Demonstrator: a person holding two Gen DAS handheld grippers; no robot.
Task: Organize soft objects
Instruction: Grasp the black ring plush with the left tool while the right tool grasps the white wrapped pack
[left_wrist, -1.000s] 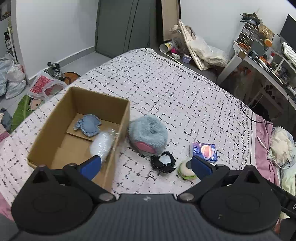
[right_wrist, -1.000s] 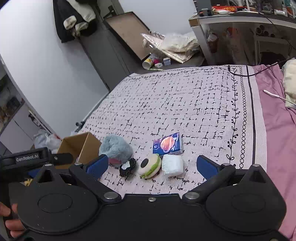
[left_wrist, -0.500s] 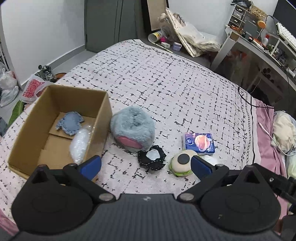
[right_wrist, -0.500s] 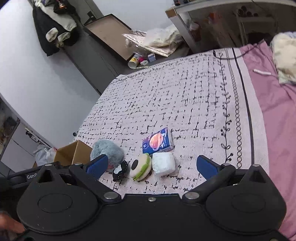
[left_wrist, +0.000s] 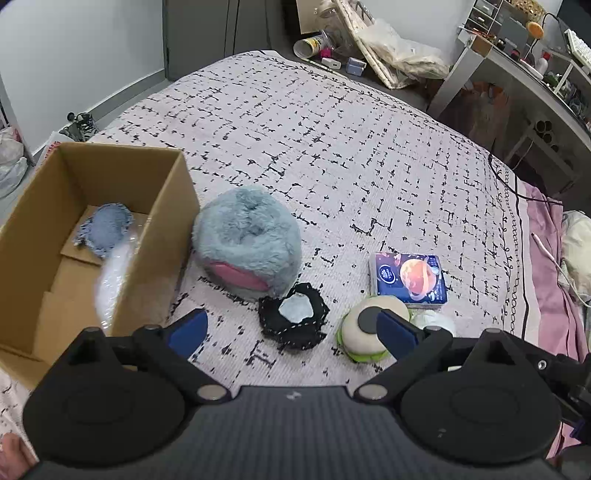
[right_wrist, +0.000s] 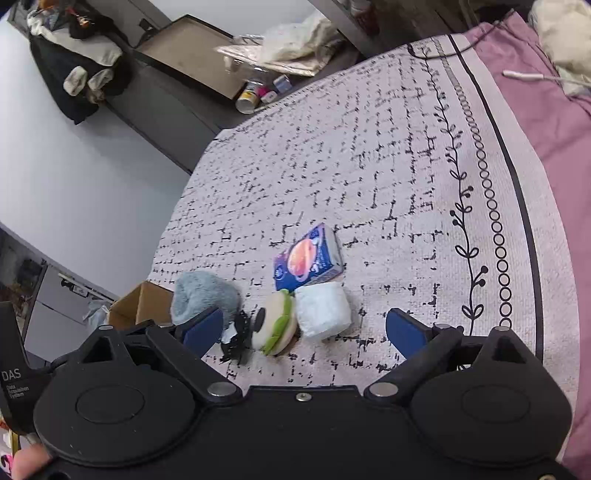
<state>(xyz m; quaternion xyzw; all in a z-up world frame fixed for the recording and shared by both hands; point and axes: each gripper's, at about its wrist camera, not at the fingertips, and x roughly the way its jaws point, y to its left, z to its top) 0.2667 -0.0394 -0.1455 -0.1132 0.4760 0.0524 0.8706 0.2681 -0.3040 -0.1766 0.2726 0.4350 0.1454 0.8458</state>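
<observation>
On the patterned bedspread lie a fluffy grey-blue plush (left_wrist: 246, 240) with a pink patch, a black cloth piece (left_wrist: 293, 320) with a pale centre, a burger-shaped soft toy (left_wrist: 365, 332), a white wrapped pack (right_wrist: 323, 309) and a blue tissue pack (left_wrist: 408, 278). A cardboard box (left_wrist: 162, 229) at the left holds a blue knitted piece (left_wrist: 105, 229) and a clear bag (left_wrist: 112, 278). My left gripper (left_wrist: 291, 330) hovers above the black cloth, jaws wide and closing, nothing touched. My right gripper (right_wrist: 304, 330) hangs over the burger toy (right_wrist: 275, 326) and white pack, jaws wide and closing, pads clear of both.
The bed's pink sheet (right_wrist: 546, 110) and a white cable (right_wrist: 522, 75) lie to the right. A cluttered desk (left_wrist: 524, 66) stands beyond the bed, bags and cups (left_wrist: 310, 44) on the floor at its far end. A person's fingers (right_wrist: 29, 461) show at the lower left.
Both grippers have sunk toward the row of soft things, which now look larger. The right view has rolled, tilting the bed. Both pairs of jaws have narrowed slightly.
</observation>
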